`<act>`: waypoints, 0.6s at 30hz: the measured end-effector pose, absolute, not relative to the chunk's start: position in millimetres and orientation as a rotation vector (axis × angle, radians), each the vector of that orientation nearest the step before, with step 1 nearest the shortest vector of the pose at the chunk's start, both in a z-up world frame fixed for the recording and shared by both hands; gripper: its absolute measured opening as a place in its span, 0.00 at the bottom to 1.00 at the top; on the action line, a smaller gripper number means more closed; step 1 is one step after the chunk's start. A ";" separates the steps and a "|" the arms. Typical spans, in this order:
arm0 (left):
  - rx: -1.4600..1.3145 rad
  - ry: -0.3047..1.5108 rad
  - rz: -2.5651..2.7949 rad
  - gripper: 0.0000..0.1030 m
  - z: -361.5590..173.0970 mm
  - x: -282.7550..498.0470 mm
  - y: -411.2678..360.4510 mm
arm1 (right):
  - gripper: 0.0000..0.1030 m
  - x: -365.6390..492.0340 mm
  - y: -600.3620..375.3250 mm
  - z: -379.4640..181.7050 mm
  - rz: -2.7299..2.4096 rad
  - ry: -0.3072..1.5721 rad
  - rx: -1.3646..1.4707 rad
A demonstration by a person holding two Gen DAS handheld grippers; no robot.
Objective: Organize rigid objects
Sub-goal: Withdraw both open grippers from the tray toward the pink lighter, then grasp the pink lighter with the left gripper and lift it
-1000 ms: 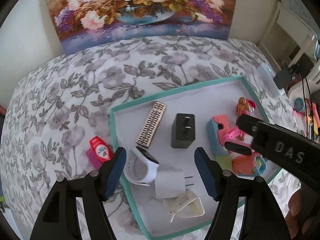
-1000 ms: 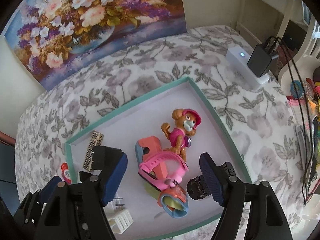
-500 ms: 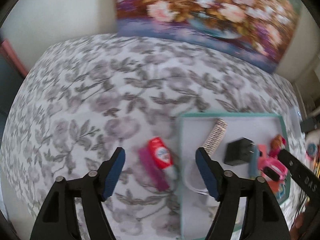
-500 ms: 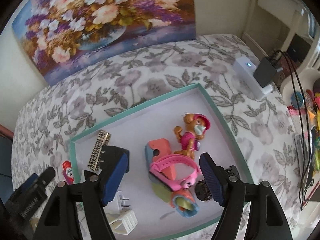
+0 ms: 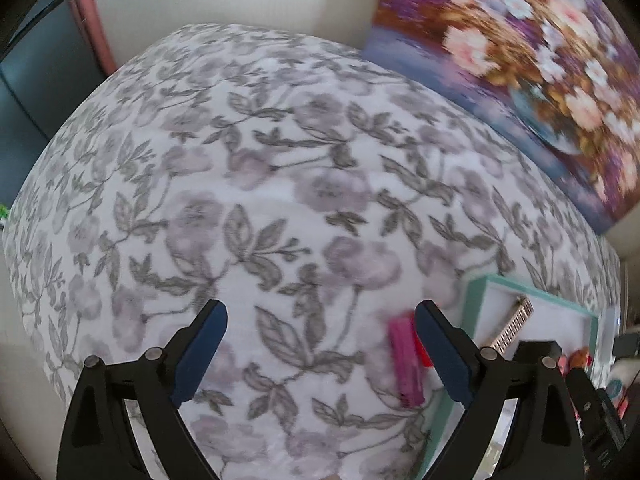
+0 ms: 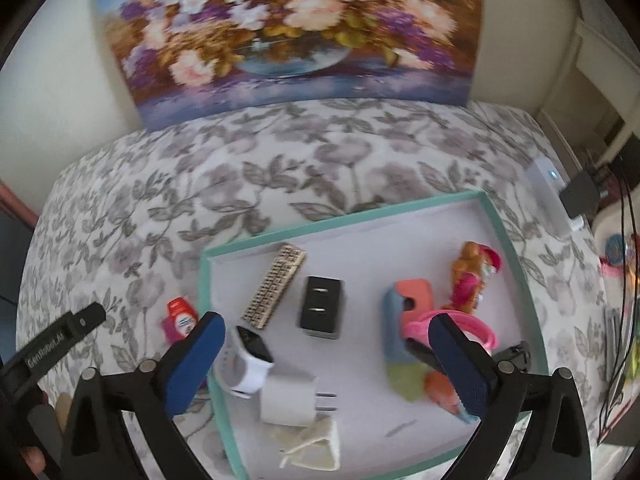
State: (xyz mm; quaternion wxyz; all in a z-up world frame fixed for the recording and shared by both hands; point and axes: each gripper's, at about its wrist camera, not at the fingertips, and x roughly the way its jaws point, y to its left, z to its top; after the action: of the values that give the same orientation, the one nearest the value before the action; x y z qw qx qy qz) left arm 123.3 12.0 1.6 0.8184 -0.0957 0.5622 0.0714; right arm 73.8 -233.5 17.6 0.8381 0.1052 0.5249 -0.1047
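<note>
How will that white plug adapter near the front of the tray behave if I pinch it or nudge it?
The white plug adapter looks like a hard, rounded plastic block, so it should stay stiff in a pinch, though its smooth shell may slip. It lies on its side with the prongs pointing right, so a nudge would probably slide it across the tray. It seems to touch the white watch, which might shift too.

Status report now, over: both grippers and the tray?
Both grippers opening, nothing between. Tray holds most items; red tube outside it. No obstruction.

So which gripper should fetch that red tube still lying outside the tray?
Left. The left gripper, jaws opening and empty, hangs over the cloth beside the red tube; the right gripper hangs over the tray.
</note>
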 end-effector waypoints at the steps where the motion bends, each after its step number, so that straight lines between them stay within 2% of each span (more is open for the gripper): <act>1: -0.217 1.196 0.160 0.92 1.9 123.6 17.0 | 1.00 75.0 -230.2 17.5 -0.215 1.111 0.218; 9: -0.218 1.216 0.157 0.92 -0.3 126.7 30.5 | 1.00 83.7 -204.4 11.3 -0.162 1.130 0.199; 18: -0.151 1.320 0.057 0.92 -38.1 136.6 0.1 | 1.00 90.2 -197.1 0.7 -0.163 1.153 0.181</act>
State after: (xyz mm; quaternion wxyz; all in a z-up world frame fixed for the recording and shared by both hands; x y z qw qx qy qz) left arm 136.6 0.1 -38.1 0.7871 -0.0700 0.6122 0.0263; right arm 90.2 -197.1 0.7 0.8313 0.0853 0.5438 -0.0767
